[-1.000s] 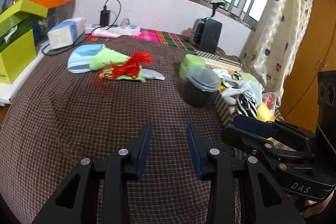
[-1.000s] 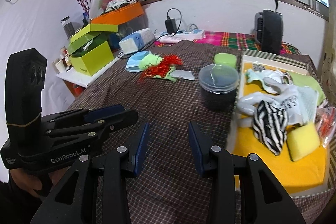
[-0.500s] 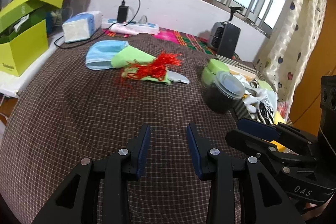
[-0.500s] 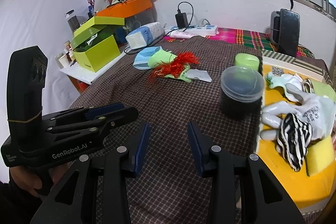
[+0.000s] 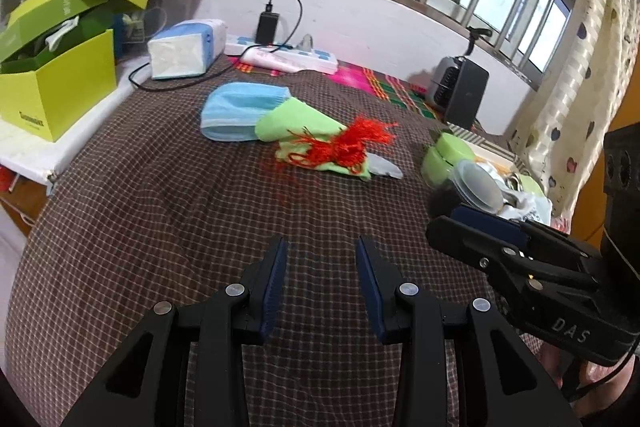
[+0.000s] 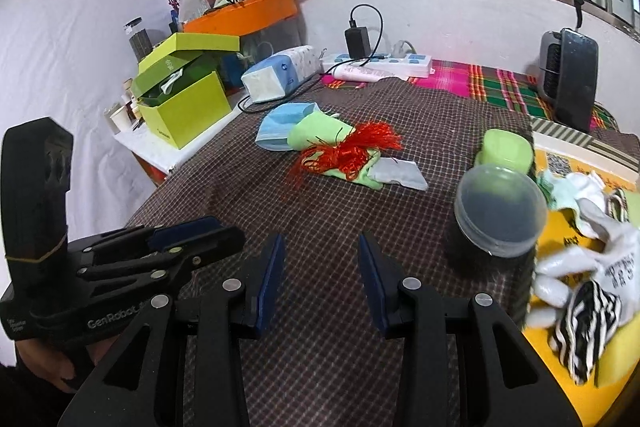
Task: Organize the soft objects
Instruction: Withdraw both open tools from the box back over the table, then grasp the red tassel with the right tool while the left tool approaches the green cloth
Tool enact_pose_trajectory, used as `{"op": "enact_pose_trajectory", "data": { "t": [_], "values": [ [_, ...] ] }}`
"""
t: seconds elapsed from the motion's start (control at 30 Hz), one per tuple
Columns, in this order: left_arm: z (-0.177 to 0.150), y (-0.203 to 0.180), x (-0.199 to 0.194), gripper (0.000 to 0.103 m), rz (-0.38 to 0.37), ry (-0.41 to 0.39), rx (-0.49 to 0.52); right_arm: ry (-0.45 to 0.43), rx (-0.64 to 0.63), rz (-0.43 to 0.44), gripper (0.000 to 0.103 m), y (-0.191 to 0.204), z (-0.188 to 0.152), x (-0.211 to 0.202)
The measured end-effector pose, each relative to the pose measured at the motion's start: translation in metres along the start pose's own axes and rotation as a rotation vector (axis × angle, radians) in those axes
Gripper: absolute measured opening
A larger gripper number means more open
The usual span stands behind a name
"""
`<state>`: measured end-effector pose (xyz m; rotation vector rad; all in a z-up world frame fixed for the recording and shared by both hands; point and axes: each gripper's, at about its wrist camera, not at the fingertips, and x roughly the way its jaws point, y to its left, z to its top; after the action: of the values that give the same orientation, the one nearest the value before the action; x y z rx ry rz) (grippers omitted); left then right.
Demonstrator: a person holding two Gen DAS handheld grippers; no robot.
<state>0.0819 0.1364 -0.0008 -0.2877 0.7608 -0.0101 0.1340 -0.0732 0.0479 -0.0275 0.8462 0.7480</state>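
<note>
Across the middle of the checked desk cloth (image 5: 160,211), I am looking at a small heap of soft things still waiting to be sorted: a blue face mask (image 5: 236,115), a green cloth (image 5: 296,127) lying partly over it, a red tassel (image 5: 348,143) tangled on top of the cloth, and a grey pouch (image 5: 384,169) touching the cloth's far end. Well to the right, a yellow tray (image 6: 560,359) is already holding a white glove (image 6: 592,259), a striped sock (image 6: 584,327) and other soft pieces, so I am judging it to be the destination.

I am holding both tools low over bare cloth, well short of the heap. The left claw (image 5: 322,287) is standing apart with nothing between its pads, and the right claw (image 6: 322,283) is likewise apart and empty.

To do this step well, I am planning to take 1 item at a time, starting with the tassel on top, pinching its bunched head rather than loose strands. A dark lidded tub (image 6: 496,219) and a green container (image 6: 504,149) are standing between heap and tray, so I am intending to carry high over them.
</note>
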Motion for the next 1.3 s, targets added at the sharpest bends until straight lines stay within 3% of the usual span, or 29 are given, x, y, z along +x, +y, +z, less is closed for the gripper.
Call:
{"op": "enact_pose_trajectory", "data": {
  "t": [0.33,0.53,0.93,1.03,1.17,1.3],
  "values": [
    [0.019,0.024,0.008,0.035,0.032,-0.015,-0.032,-0.009,-0.010,-0.022,0.039,0.000,0.040,0.040],
    [0.029,0.036,0.015,0.035,0.044,-0.014,-0.039,0.029,0.000,-0.052,0.039,-0.011,0.060,0.080],
    [0.031,0.054,0.024,0.035,0.047,0.000,-0.075,0.112,-0.039,-0.094,0.039,-0.011,0.062,0.117],
    [0.031,0.055,0.025,0.035,0.046,0.003,-0.077,0.110,-0.067,-0.118,0.033,-0.008,0.061,0.120],
    [0.032,0.053,0.024,0.035,0.046,0.001,-0.075,0.095,-0.072,-0.111,0.006,-0.009,0.060,0.113],
    [0.030,0.050,0.022,0.035,0.044,-0.003,-0.074,0.093,-0.068,-0.082,0.000,-0.010,0.055,0.101]
  ]
}}
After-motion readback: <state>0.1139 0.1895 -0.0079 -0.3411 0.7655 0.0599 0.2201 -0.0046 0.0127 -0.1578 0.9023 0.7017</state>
